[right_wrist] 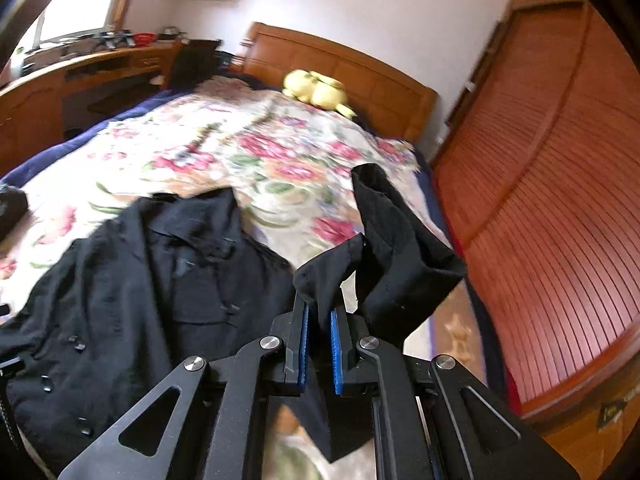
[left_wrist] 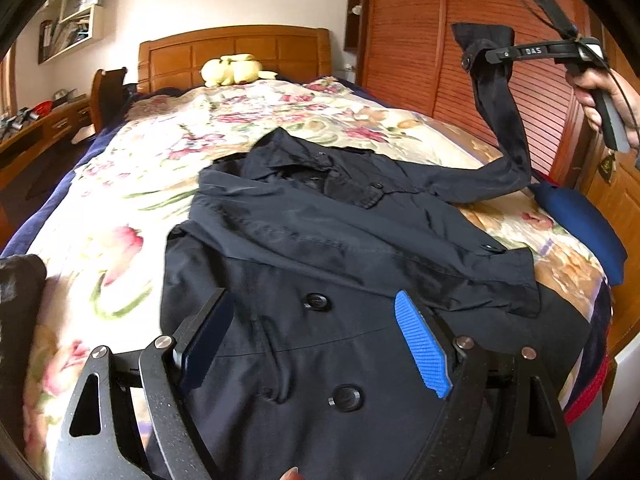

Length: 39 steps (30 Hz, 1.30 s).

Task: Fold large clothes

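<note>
Dark navy coat (left_wrist: 340, 248) spread front-up on floral bed (left_wrist: 120, 208), one sleeve (left_wrist: 502, 120) lifted high at right.

Right gripper (right_wrist: 319, 316) pressed tight on sleeve cuff, cloth pinched between blue pads (right_wrist: 335, 344), sleeve hanging from it in a long arc down to coat's shoulder. Seen from left view as a black tool (left_wrist: 486, 56) in a hand (left_wrist: 604, 96) before slatted wooden wardrobe (left_wrist: 420, 40). Left gripper (left_wrist: 320, 344) spread wide, hovering over coat's near buttoned front, nothing between fingers (left_wrist: 424, 344). Collar toward far headboard (left_wrist: 236, 52); yellow plush (left_wrist: 232, 69) against it. Wooden desk (right_wrist: 80, 80) at far left. Blue cushion (left_wrist: 576, 220) at bed's right edge, just beside lifted sleeve's base.
</note>
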### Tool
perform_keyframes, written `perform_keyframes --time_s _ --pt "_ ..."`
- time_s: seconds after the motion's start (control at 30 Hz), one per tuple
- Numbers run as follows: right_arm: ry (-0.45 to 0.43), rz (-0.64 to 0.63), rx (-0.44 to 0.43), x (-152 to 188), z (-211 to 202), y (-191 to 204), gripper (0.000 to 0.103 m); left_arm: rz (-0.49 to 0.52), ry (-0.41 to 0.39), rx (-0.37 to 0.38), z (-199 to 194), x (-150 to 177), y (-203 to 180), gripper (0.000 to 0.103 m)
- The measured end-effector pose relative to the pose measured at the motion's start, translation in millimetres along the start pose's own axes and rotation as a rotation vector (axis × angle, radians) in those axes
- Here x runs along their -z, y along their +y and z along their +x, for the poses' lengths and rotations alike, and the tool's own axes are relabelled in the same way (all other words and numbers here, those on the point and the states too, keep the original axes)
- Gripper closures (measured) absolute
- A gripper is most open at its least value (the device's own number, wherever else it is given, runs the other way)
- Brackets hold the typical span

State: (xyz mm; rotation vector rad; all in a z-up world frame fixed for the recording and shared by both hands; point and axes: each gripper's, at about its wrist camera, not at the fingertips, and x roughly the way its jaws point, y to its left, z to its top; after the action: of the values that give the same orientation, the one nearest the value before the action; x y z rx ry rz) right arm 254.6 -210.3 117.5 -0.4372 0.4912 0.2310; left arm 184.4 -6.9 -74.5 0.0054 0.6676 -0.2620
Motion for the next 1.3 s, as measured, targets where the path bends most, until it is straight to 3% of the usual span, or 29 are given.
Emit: perform_keyframes --time_s 0.4,0.57,0.9,0.97,1.1,1.3 --pt "-0.137 -0.142 -0.235 -4.9 -63.0 88.7 0.094 -0.048 -0.036 -0.032 -14.6 -2.0 26.4 0.019" --pt "-0.151 -0.158 -0.334 7.8 -78.3 101.6 0.094 -0.068 -0.048 -0.047 -18.2 -2.8 38.0 0.019" --pt "-0.111 -0.143 -0.432 15.9 -84.7 104.8 0.093 -0.104 -0.071 -0.104 -26.7 -4.6 63.7 0.019" --pt "-0.093 -0.127 -0.437 15.8 -80.1 100.5 0.086 -0.120 -0.073 -0.108 -28.4 -4.5 70.1 0.019" --pt "-0.086 -0.120 -0.456 15.5 -70.9 104.2 0.057 -0.142 -0.078 -0.120 -31.0 -3.8 78.5 0.019" --pt "-0.101 -0.122 -0.464 26.0 -75.0 108.2 0.051 -0.160 -0.077 -0.125 -29.9 -2.5 84.2 0.019"
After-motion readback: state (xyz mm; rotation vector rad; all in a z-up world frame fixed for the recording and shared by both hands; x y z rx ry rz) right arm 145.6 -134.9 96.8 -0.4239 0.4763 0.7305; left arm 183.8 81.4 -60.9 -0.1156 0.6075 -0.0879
